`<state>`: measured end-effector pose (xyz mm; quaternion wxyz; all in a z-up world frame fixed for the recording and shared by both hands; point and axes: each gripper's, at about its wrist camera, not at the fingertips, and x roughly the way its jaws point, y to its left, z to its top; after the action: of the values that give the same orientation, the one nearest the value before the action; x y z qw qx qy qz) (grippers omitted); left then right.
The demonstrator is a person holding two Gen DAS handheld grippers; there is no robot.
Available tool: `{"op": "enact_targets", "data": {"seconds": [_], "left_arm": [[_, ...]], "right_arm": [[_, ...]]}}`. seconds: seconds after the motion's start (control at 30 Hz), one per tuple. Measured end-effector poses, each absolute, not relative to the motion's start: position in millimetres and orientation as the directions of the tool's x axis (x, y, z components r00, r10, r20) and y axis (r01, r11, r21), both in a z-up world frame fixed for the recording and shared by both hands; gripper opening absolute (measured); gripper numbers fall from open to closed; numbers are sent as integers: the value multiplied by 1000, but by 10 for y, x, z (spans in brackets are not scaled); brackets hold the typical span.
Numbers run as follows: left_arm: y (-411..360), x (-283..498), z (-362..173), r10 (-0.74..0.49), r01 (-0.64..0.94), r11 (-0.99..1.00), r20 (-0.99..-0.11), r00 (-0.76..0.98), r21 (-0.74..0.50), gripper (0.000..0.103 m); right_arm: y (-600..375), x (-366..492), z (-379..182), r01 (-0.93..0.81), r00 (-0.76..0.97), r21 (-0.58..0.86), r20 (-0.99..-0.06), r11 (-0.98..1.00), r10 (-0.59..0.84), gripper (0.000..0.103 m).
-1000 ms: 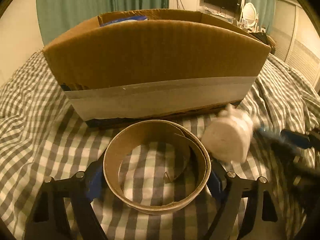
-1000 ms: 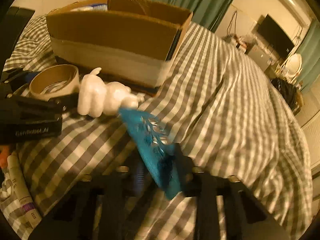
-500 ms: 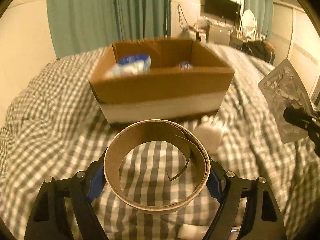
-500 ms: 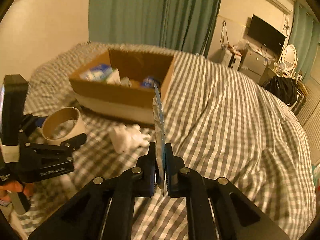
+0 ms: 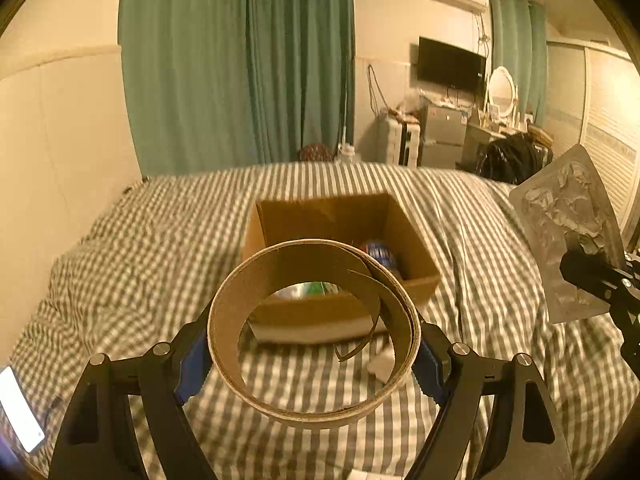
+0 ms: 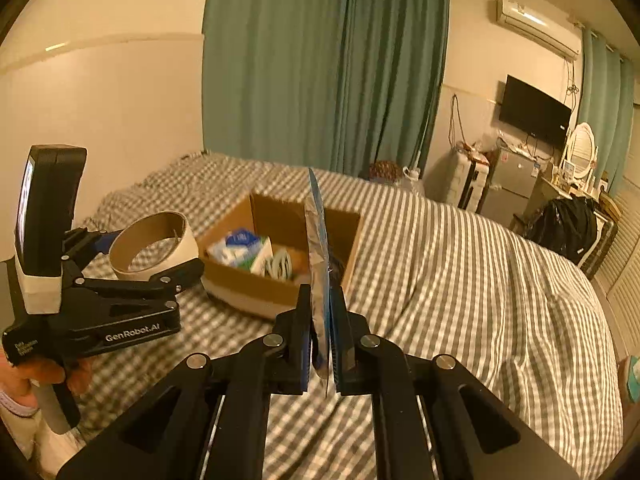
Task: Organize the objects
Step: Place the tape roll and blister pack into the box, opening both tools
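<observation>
Aloft, left tongs (image 5: 314,354) clasping tape ring (image 5: 314,332), right tongs (image 6: 320,340) pinching blister pack (image 6: 318,248) edge-on.

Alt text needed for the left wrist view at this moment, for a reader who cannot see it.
The left gripper holds a cardboard tape ring above a checked bedspread, with an open cardboard box beyond. At the right edge, the right gripper holds a silver blister pack.

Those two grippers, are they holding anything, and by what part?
Yes. The left gripper clamps a cardboard tape ring across its outer sides. The right gripper pinches a flat blister pack by its lower edge.
</observation>
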<state>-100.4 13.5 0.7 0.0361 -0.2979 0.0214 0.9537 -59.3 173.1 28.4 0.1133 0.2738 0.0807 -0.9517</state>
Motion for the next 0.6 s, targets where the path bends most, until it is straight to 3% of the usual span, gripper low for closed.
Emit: {"op": "enact_targets", "data": {"seconds": [0.27, 0.6], "left_arm": [[-34, -1273, 361, 60, -59, -998, -525, -849, -18, 84], [-158, -1748, 359, 99, -89, -995, -517, -850, -44, 84]], "right_arm": [[1623, -843, 618, 284, -834, -52, -506, -957, -220, 7], [1620, -1377, 687, 260, -853, -14, -473, -966, -223, 7]]}}
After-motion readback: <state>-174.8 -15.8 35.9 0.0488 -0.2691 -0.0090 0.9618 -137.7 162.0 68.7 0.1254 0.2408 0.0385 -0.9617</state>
